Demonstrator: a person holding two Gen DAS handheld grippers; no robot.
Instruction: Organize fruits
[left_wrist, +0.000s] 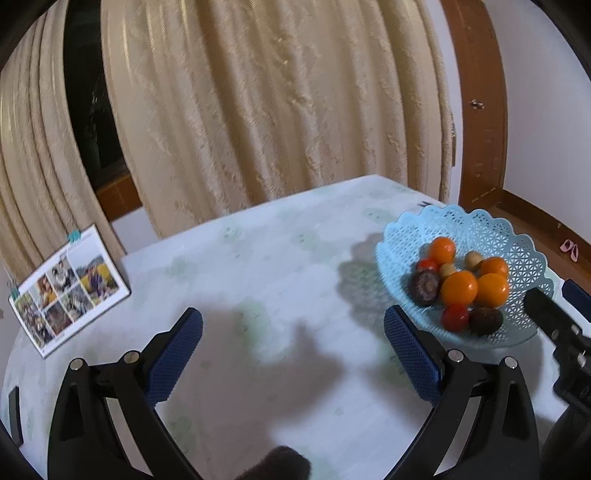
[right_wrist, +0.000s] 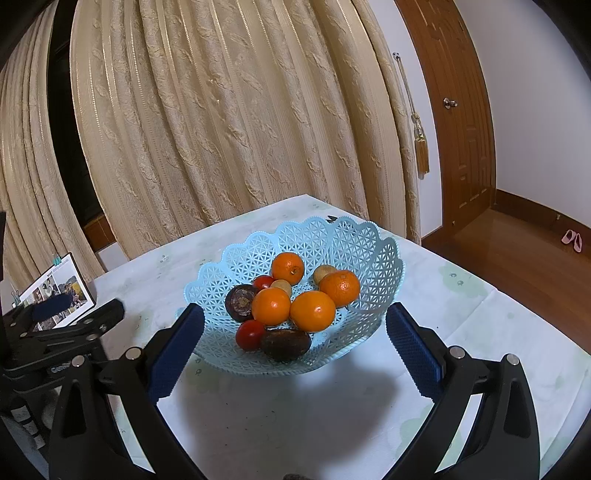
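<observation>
Fruit fills the upright blue basket; the dark oval fruit lies long-axis left-right. Right gripper and left gripper both gape, empty.

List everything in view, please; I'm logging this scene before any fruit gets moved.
basket: one, light blue lattice, on the table, between the right gripper's fingers in its view
oranges: four, orange, in the basket
tomatoes: two, red, in the basket
dark fruits: two, purple-brown, in the basket
small round fruits: two, tan, at the basket's back
photo card: one, white with pictures, table's left
tablecloth: one, pale with green print
curtain: beige, behind the table
door: brown, right
slippers: pink pair, on the floor
left gripper: open, over bare cloth
right gripper: open
</observation>
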